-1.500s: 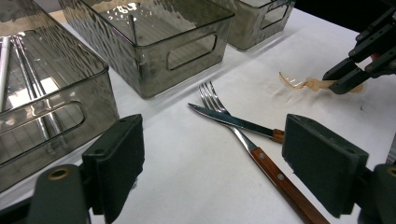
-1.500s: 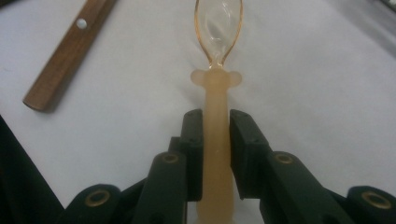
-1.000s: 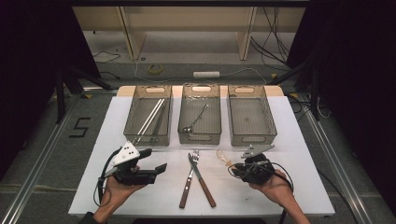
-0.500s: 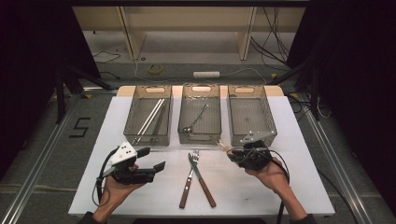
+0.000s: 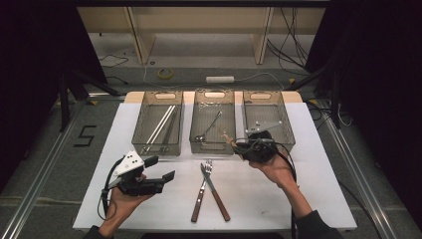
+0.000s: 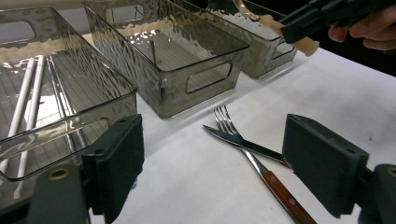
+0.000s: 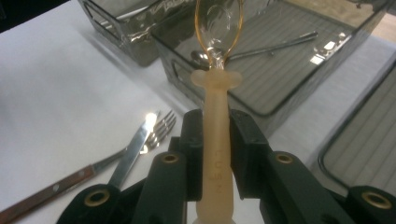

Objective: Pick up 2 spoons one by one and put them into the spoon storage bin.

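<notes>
Since the earlier frames the right hand-held gripper (image 5: 238, 147) has travelled from the near right part of the surface (image 5: 318, 194) up toward the trays, carrying its load with it; the left hand-held gripper (image 5: 161, 169) has kept its place.

The thing in hand is a spoon (image 7: 217, 93) with a pale cream handle and a clear amber bowl. The right hand-held gripper's jaws are closed tight on the handle from both sides, the handle running out between them and the bowl sticking out ahead of the tips. In the right gripper view the bowl hangs over the near rim of the middle tray (image 5: 213, 147), where a metal spoon (image 5: 210, 125) lies on the tray floor. The right tray (image 5: 286, 129) sits just beside this hand-held gripper on its far side.

Between the two hand-held grippers, on the white surface, a fork (image 5: 201, 191) and a knife (image 5: 215, 191) with brown handles lie crossed. The left hand-held gripper rests low with its jaws spread wide and nothing between them. Ahead of it is the left tray (image 5: 159, 147), holding white chopsticks (image 5: 161, 124).
</notes>
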The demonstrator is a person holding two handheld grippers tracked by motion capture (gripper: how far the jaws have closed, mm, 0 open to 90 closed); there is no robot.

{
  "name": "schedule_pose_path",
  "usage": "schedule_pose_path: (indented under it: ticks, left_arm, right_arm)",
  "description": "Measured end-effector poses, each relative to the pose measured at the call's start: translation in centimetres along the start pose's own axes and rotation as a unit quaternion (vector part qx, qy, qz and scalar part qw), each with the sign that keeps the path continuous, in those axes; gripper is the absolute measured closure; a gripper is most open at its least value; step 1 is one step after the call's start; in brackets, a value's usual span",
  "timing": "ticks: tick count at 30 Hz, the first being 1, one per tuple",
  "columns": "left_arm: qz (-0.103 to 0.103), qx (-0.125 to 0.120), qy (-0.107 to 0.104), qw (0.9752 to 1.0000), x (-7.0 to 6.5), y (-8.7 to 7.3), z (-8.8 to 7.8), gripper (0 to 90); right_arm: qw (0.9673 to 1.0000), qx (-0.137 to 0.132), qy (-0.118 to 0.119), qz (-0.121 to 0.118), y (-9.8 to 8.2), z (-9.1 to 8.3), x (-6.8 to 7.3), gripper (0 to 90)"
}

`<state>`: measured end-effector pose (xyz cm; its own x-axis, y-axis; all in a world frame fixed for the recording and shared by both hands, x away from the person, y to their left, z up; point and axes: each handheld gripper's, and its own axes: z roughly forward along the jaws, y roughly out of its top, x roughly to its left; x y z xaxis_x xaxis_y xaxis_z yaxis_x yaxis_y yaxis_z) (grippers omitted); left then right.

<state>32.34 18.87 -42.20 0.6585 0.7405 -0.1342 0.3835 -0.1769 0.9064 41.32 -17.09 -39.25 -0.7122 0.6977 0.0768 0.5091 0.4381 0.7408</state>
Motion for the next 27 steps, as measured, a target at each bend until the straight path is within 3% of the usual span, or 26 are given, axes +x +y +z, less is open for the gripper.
schedule_pose_path:
  ticks: [13,27]
  left_arm:
    - [-0.001,-0.005,0.000,1.0000,0.1,0.0,-0.1,20.3]
    - [0.000,-0.008,0.003,1.0000,0.1,0.1,-0.2,20.2]
  right_arm:
    - [0.9999,-0.008,-0.012,0.009,3.3,2.4,-0.5,76.9]
    - [0.9993,-0.013,-0.014,0.031,5.6,4.5,-1.2,76.8]
